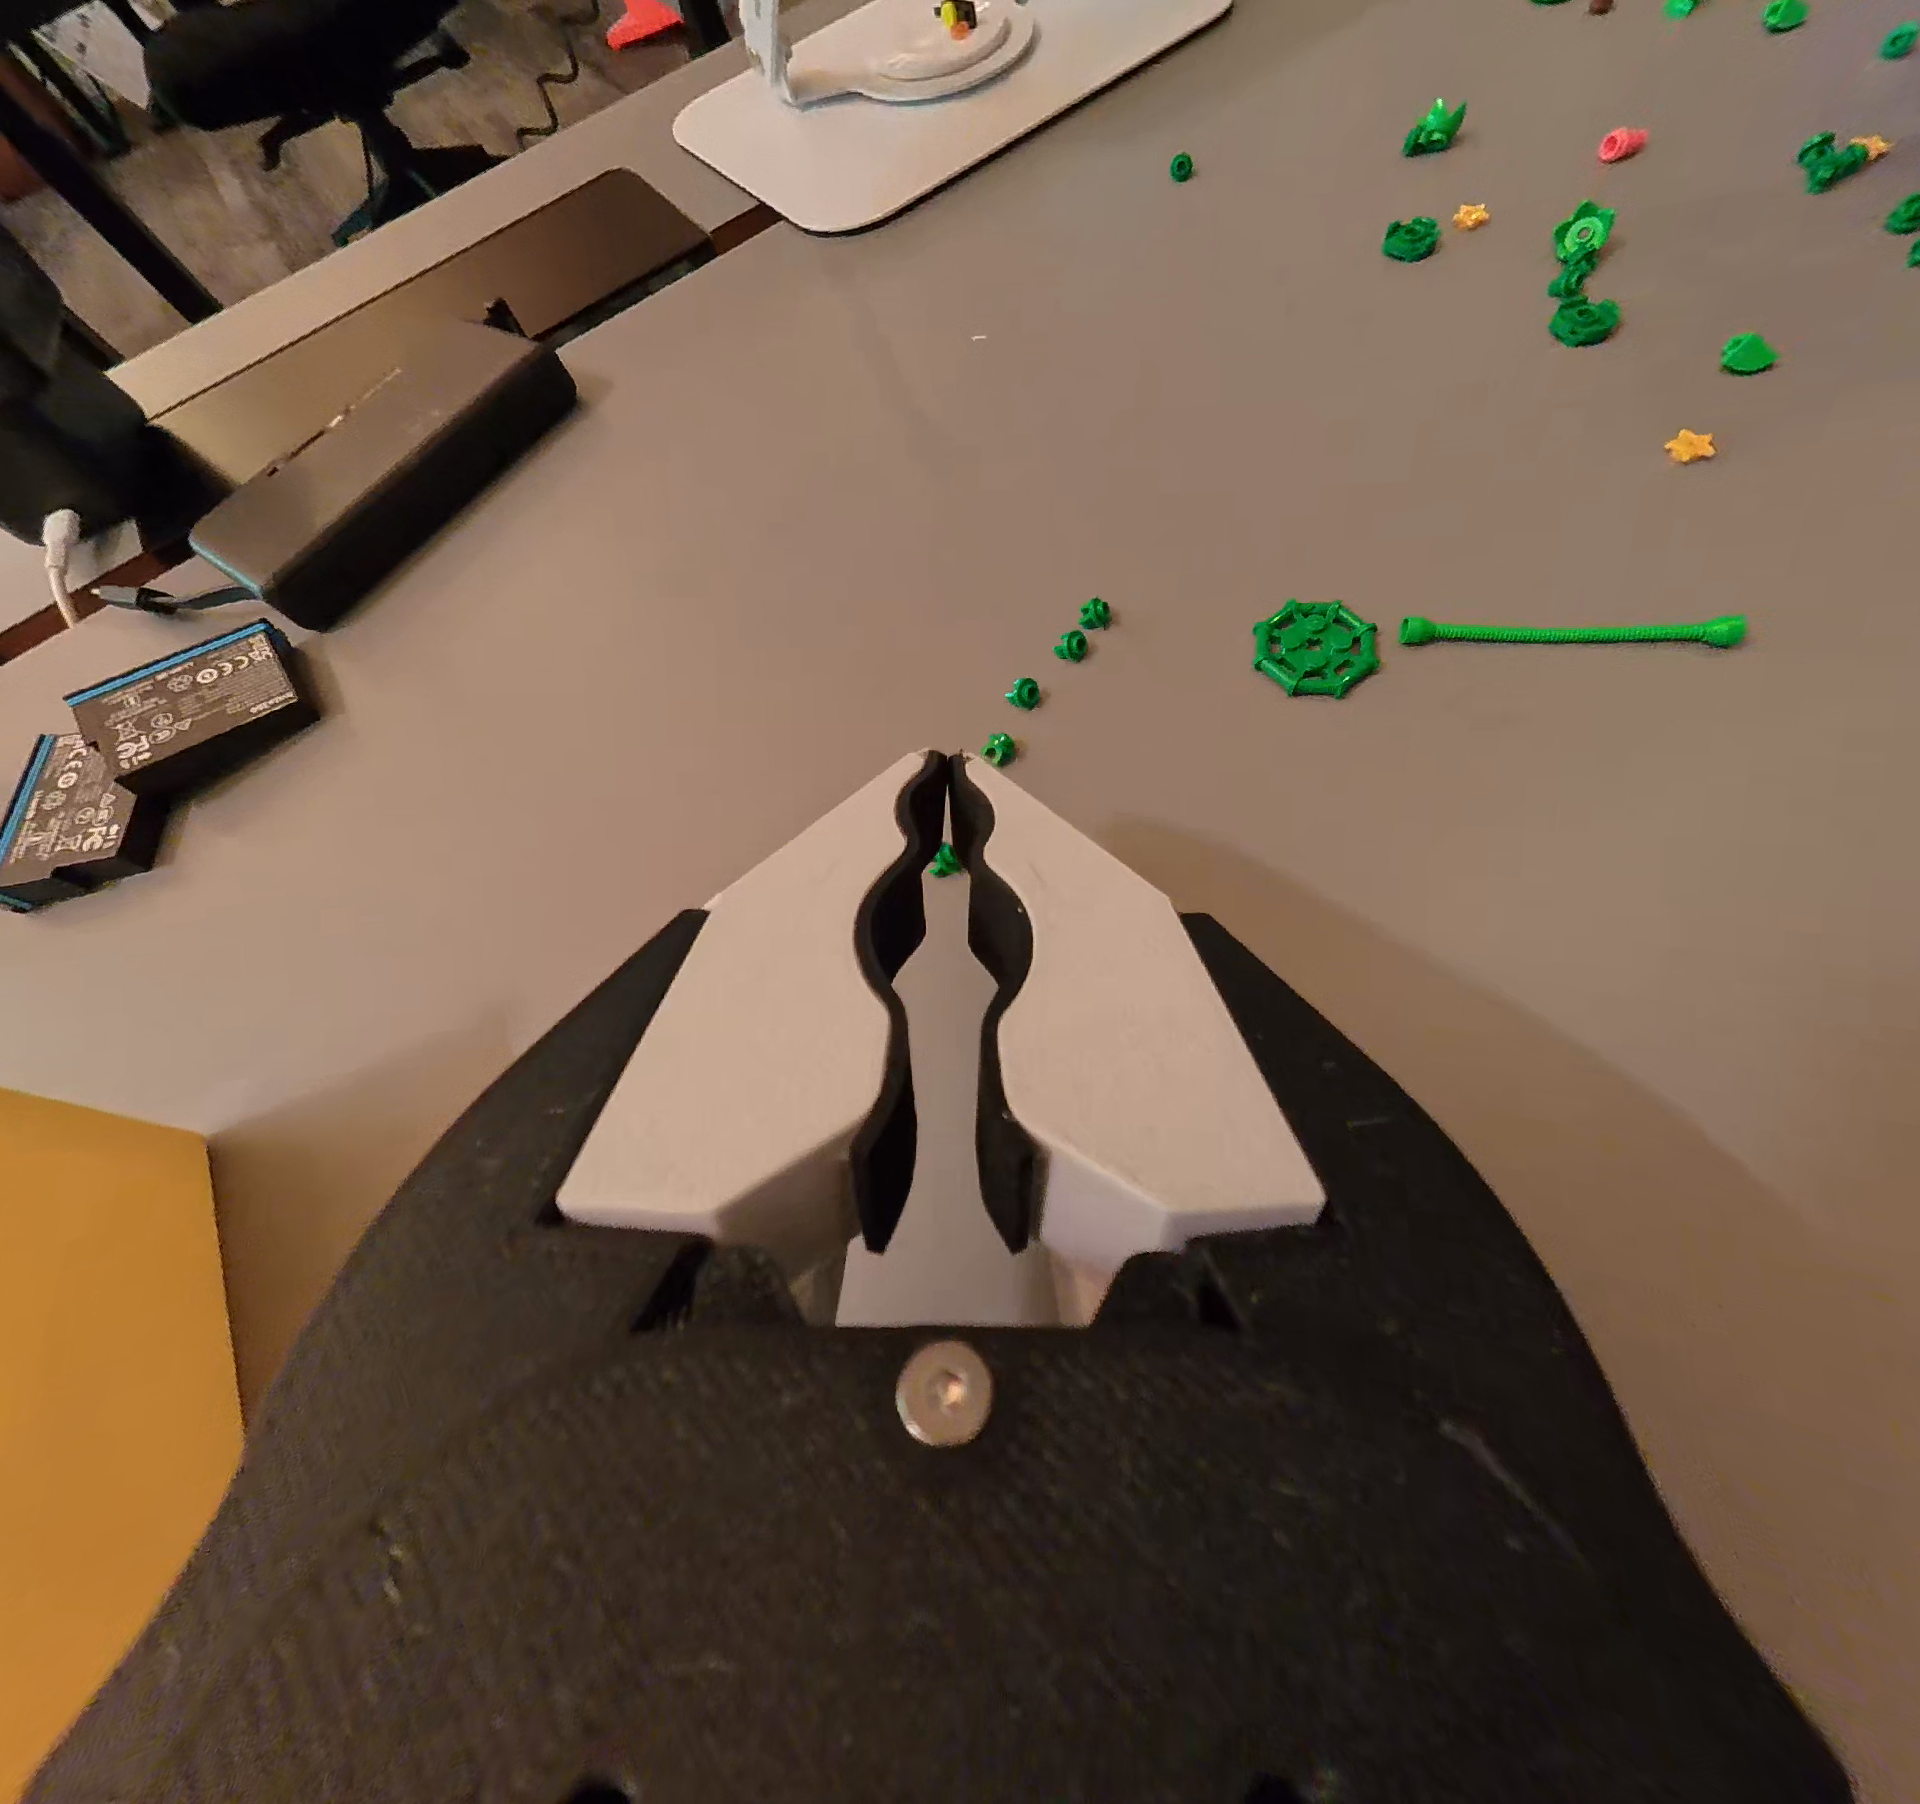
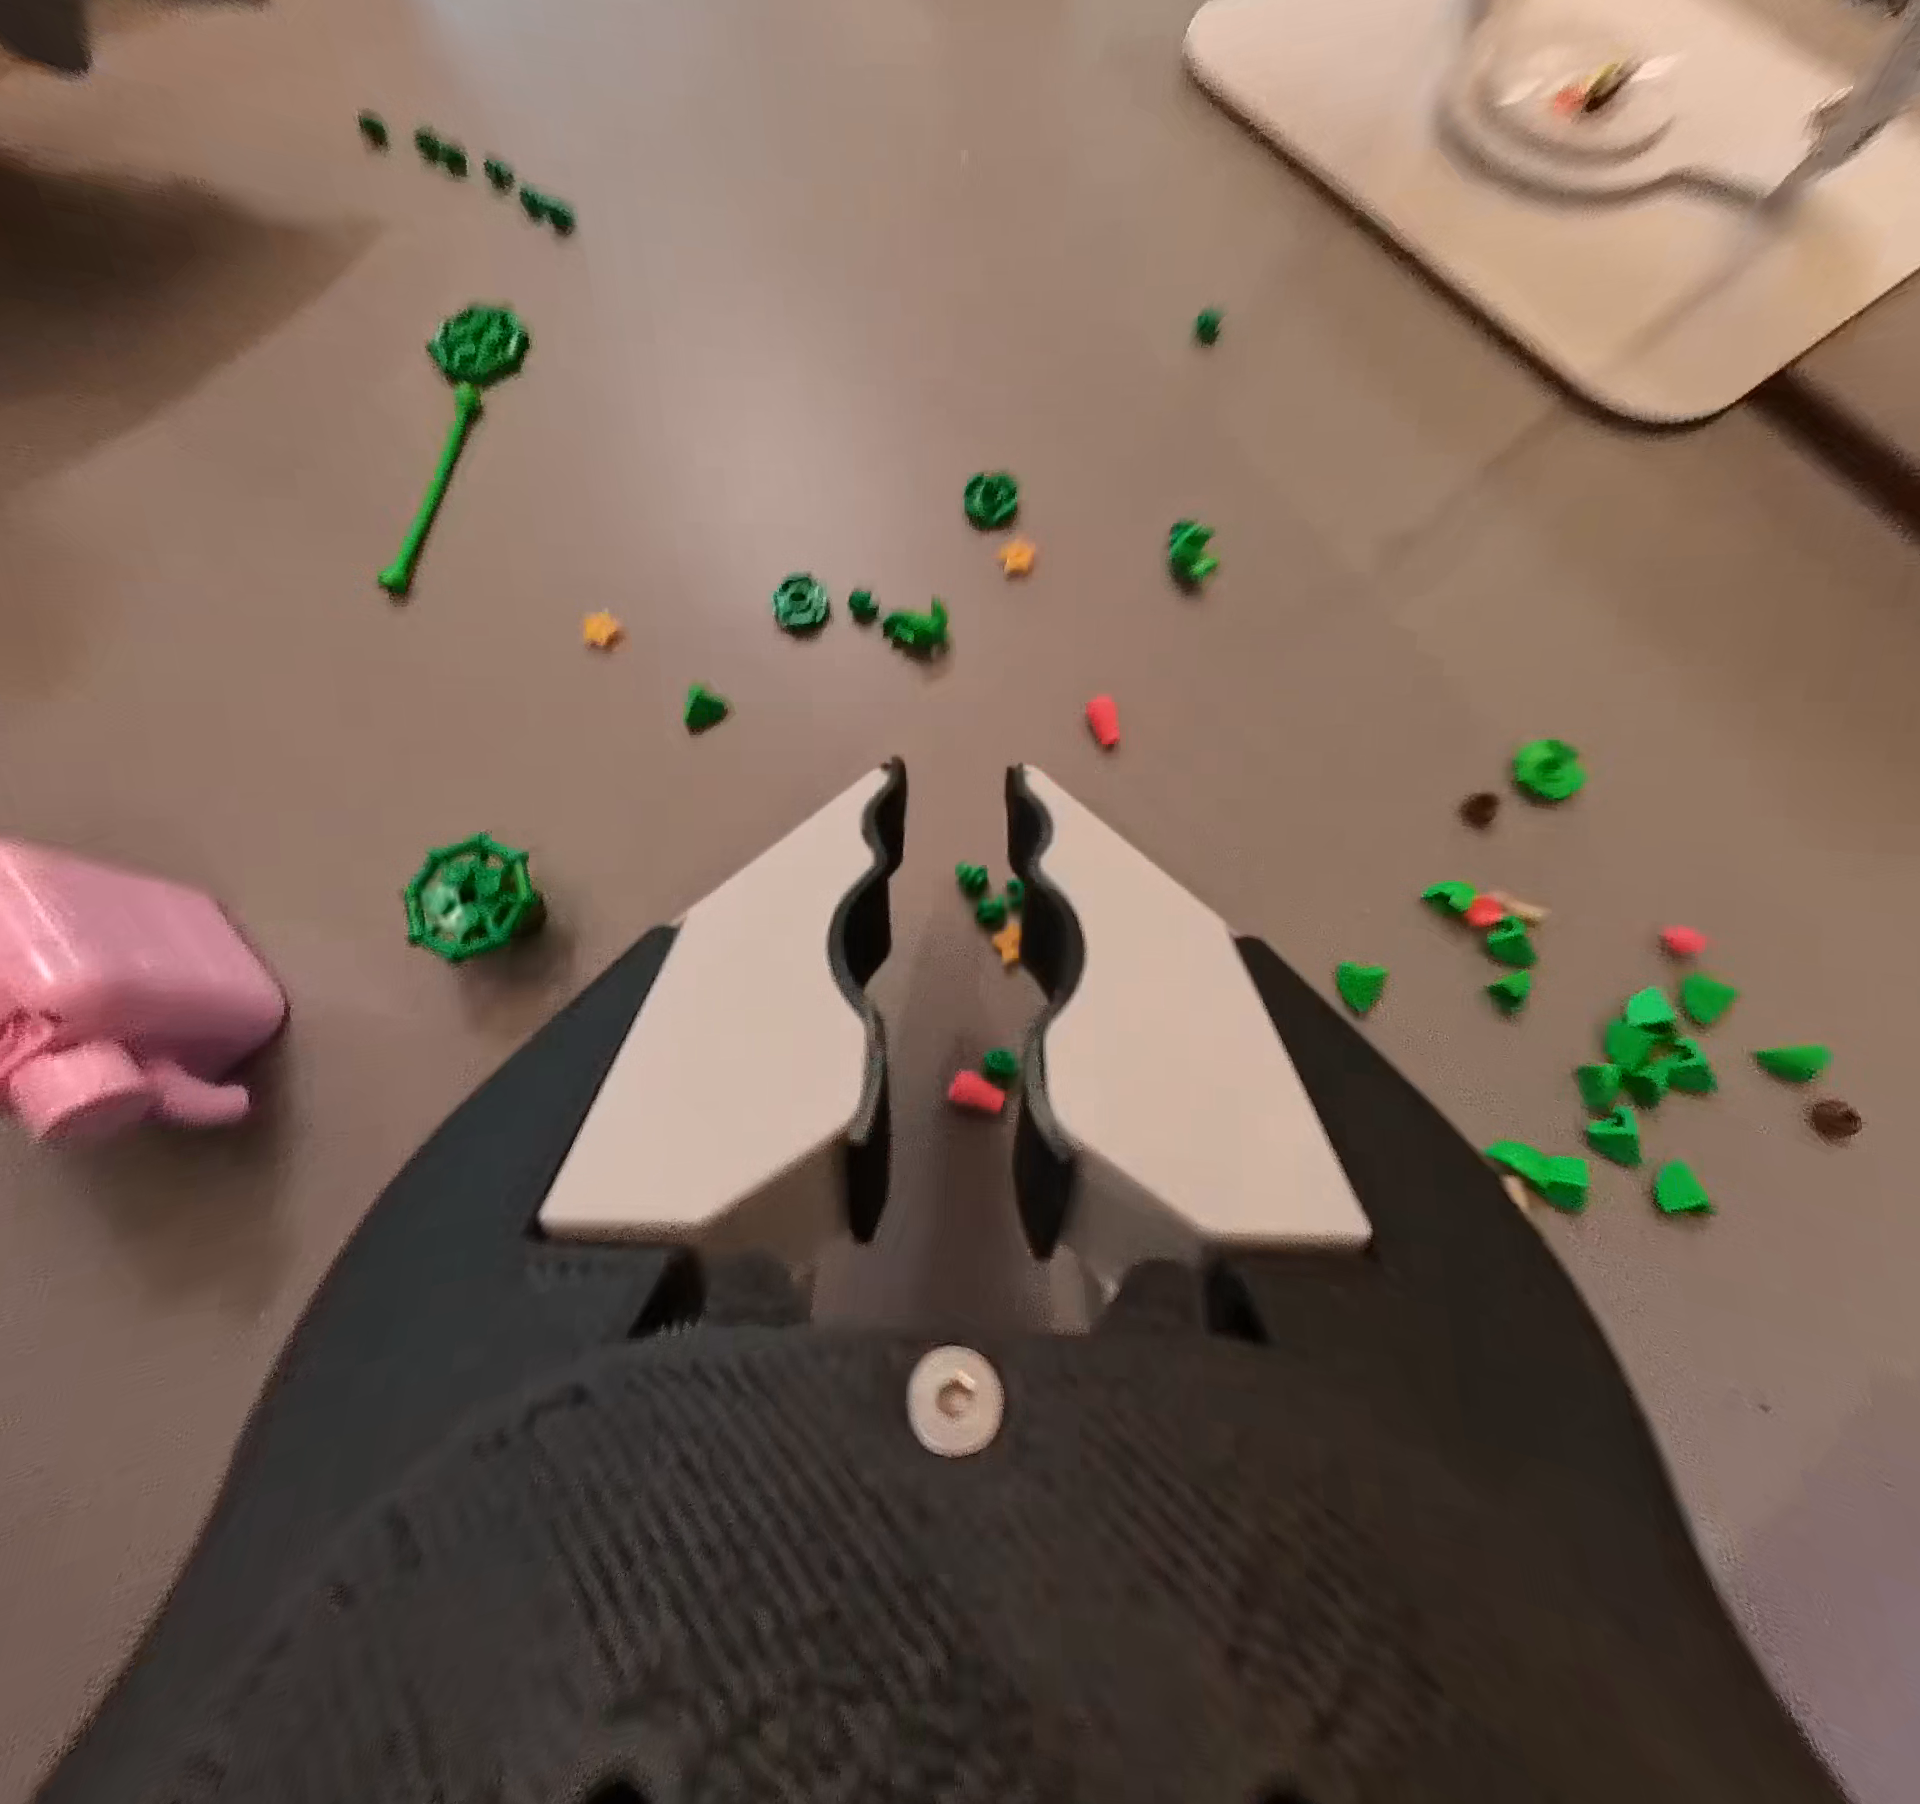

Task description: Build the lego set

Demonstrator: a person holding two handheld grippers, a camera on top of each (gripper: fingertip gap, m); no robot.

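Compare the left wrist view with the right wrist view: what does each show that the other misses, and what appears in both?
Only the left wrist view shows the black batteries, the dark power bank and an office chair past the table edge; its claw is shut.

Only the right wrist view shows the pink bottle, a second green web piece, the red pieces and the green leaf pile; its claw is open.

Both show the row of small green studs, the green web piece beside the green stem, and the white stand base.

You have two green web wheels; one green rod; two black batteries; one pink bottle.
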